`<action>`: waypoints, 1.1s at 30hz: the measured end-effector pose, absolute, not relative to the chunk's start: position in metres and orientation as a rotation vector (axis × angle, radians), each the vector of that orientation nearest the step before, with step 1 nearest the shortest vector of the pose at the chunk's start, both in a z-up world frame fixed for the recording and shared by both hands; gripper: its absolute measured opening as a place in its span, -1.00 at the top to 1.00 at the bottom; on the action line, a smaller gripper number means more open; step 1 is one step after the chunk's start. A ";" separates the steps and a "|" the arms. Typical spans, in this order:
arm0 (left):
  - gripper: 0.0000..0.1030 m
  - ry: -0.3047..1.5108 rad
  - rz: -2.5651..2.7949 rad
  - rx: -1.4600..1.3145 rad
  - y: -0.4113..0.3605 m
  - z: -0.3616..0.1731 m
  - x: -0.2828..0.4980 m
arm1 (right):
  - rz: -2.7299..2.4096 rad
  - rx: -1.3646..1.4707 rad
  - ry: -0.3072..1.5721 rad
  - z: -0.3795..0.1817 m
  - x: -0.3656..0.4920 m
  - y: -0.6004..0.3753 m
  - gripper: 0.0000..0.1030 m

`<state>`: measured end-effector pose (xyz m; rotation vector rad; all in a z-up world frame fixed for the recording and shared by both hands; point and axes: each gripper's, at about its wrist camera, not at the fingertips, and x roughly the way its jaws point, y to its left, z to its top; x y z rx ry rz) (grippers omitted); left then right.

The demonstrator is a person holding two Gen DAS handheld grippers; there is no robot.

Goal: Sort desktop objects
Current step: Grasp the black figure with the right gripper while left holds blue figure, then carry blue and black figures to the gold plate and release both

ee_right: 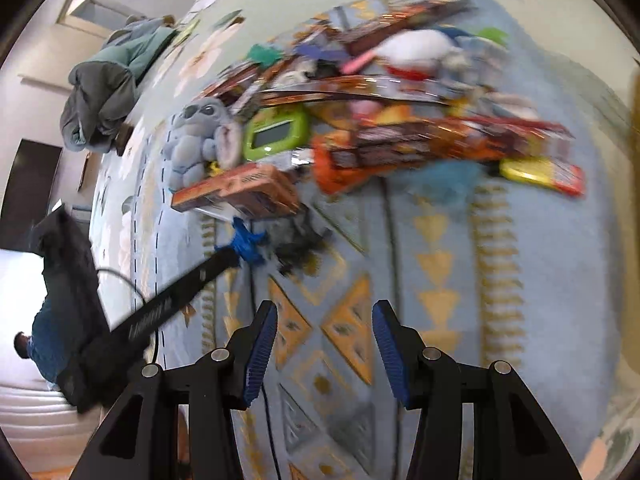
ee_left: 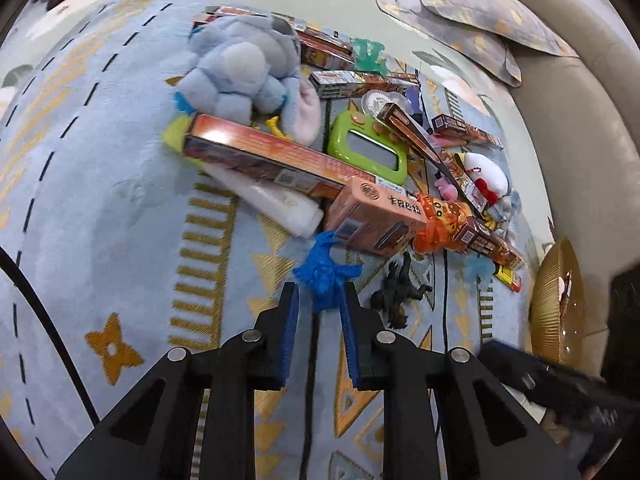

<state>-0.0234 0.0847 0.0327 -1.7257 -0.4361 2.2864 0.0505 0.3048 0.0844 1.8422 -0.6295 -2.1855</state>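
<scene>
My left gripper (ee_left: 319,294) is shut on a small blue toy figure (ee_left: 323,276) at the near edge of a pile of toys and boxes on a light blue patterned rug (ee_left: 120,208). The same figure (ee_right: 246,245) and the left gripper's arm show in the blurred right wrist view. A black toy figure (ee_left: 394,292) lies just to its right. A pinkish box (ee_left: 372,216) and a long orange box (ee_left: 260,156) lie right behind. My right gripper (ee_right: 325,322) is open and empty above bare rug, apart from the pile.
The pile holds a blue plush (ee_left: 244,68), a green clock-like gadget (ee_left: 368,148), a white plush (ee_left: 486,176), an orange packet (ee_left: 436,220) and several brown boxes. A gold ribbed object (ee_left: 556,300) stands at the right, a beige sofa (ee_left: 580,92) beyond. A black cable (ee_left: 48,320) crosses the rug.
</scene>
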 end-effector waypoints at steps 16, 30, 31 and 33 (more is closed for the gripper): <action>0.42 -0.736 2.127 -1.747 0.058 0.006 -0.040 | -2.335 1.936 -0.383 0.049 0.008 0.248 0.21; 0.66 -0.386 2.276 -1.669 0.105 0.011 -0.041 | -2.345 1.872 -0.412 0.070 0.040 0.302 0.54; 0.70 -0.352 2.282 -1.659 0.107 0.014 -0.038 | -2.348 1.866 -0.423 0.073 0.042 0.306 0.54; 0.72 -0.342 2.246 -1.664 0.111 0.018 -0.035 | -2.357 1.845 -0.446 0.079 0.047 0.311 0.54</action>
